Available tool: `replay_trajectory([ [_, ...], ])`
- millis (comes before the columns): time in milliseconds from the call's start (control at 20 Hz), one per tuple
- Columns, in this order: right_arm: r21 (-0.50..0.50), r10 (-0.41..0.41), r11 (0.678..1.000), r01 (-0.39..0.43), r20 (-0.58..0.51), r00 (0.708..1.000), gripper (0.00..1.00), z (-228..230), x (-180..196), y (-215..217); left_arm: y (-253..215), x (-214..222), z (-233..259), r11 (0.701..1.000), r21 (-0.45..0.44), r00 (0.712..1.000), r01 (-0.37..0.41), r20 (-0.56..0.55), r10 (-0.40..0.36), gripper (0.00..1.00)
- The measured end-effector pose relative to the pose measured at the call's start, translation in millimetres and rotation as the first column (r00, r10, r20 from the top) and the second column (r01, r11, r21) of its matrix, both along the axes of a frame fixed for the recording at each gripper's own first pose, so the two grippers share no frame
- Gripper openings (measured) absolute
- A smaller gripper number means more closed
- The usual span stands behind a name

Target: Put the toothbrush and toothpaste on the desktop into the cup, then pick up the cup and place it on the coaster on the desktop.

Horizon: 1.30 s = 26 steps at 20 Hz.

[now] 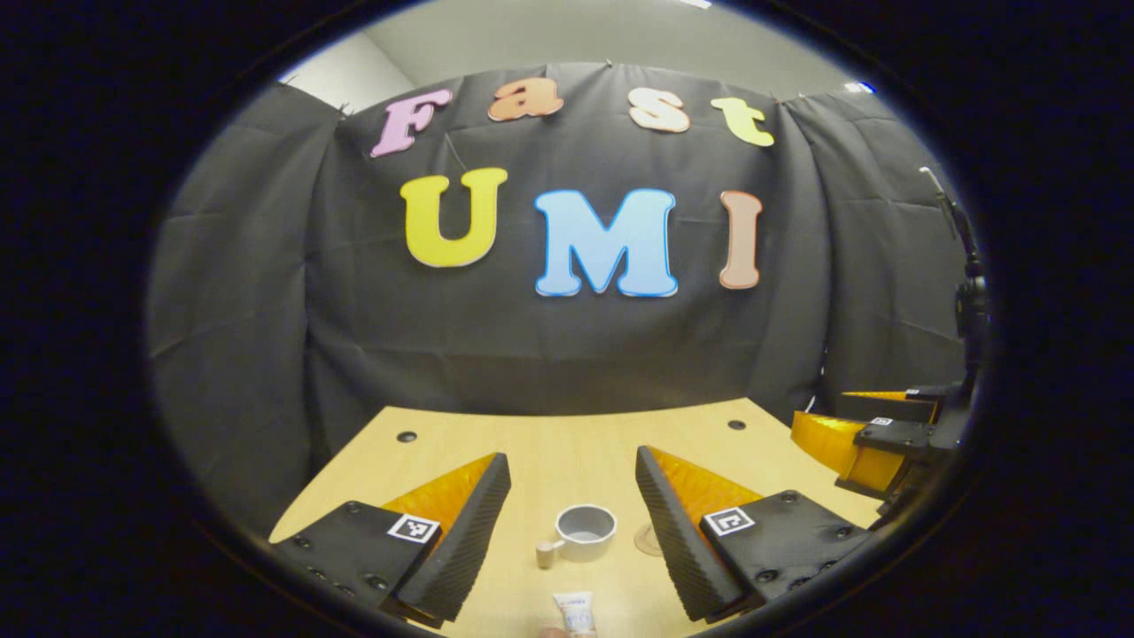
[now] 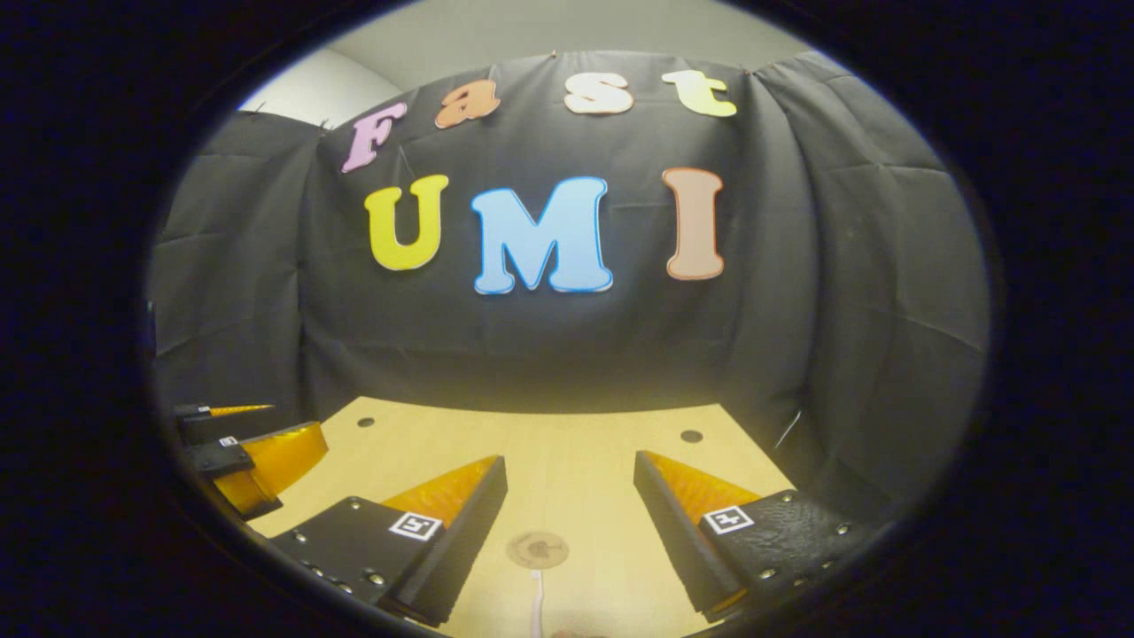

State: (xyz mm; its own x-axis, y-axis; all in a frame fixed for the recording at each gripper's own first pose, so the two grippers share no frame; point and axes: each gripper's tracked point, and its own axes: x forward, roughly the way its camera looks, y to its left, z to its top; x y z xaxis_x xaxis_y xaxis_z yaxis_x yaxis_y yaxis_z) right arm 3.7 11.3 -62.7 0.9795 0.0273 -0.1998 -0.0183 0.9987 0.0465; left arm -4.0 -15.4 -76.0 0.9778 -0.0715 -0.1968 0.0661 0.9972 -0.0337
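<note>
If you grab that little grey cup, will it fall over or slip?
The cup looks short and wide, standing upright on the table, so it probably won't tip easily. It looks empty, so likely light. Its smooth wall might slip a bit, though the ridged fingers should help, and its side handle may turn it.

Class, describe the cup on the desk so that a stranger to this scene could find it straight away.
Start at the light wooden desktop before the black cloth wall. In the left gripper view, between the left gripper's open fingers, stands a small grey round cup. Its open mouth and stubby pale handle set it apart from the white toothpaste tube nearer and the flat round coaster beside it.
</note>
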Motion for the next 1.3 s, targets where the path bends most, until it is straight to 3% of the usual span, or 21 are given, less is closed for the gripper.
replay_trajectory([
  [150, 0.014, 0.006, 1.0, -0.005, -0.09, 0.996, 0.92, -31.4, 1.1, 4.4, -0.3, -2.6, -45.2, 1.0, 0.002, 0.994, 0.015, -0.107, -0.014, 0.93],
  [350, 0.009, 0.032, 0.999, -0.031, -0.208, 0.978, 0.92, -78.6, -0.8, 13.6, -1.1, -11.7, -107.9, 0.999, -0.029, 0.966, 0.03, -0.258, -0.037, 0.93],
  [500, 0.013, 0.051, 0.999, -0.049, -0.308, 0.95, 0.92, -119.4, -3.1, 20.7, 1.9, -17.5, -149.5, 0.999, -0.036, 0.93, 0.026, -0.365, -0.037, 0.96],
  [700, 0.025, 0.061, 0.998, -0.055, -0.417, 0.907, 0.92, -162.5, -7.6, 27.9, 7.5, -24.3, -201.2, 0.999, -0.021, 0.879, 0.024, -0.476, -0.031, 0.93],
  [800, 0.033, 0.066, 0.998, -0.058, -0.475, 0.877, 0.92, -191.6, -6.7, 30.3, 7.5, -28.4, -223.5, 0.999, -0.023, 0.846, 0.023, -0.532, -0.032, 0.96],
  [850, 0.035, 0.069, 0.998, -0.059, -0.501, 0.863, 0.97, -201.6, -5.6, 31.5, 6.7, -33.2, -235.4, 0.999, -0.027, 0.825, 0.023, -0.565, -0.034, 0.96],
  [900, 0.035, 0.069, 0.998, -0.059, -0.526, 0.848, 0.93, -211.4, -6.9, 33.3, 5.0, -38.1, -248.7, 0.999, -0.035, 0.803, 0.023, -0.594, -0.039, 0.96],
  [1050, 0.033, 0.072, 0.997, -0.065, -0.602, 0.795, 0.93, -235.7, -11.2, 34.1, 2.8, -44.1, -273.2, 0.999, -0.049, 0.754, 0.011, -0.656, -0.04, 0.97],
  [1300, 0.01, 0.065, 0.996, -0.083, -0.722, 0.689, 0.93, -278.4, -24.4, 38.0, 2.5, -51.0, -305.5, 0.999, -0.036, 0.681, 0.0, -0.732, -0.027, 0.95],
])
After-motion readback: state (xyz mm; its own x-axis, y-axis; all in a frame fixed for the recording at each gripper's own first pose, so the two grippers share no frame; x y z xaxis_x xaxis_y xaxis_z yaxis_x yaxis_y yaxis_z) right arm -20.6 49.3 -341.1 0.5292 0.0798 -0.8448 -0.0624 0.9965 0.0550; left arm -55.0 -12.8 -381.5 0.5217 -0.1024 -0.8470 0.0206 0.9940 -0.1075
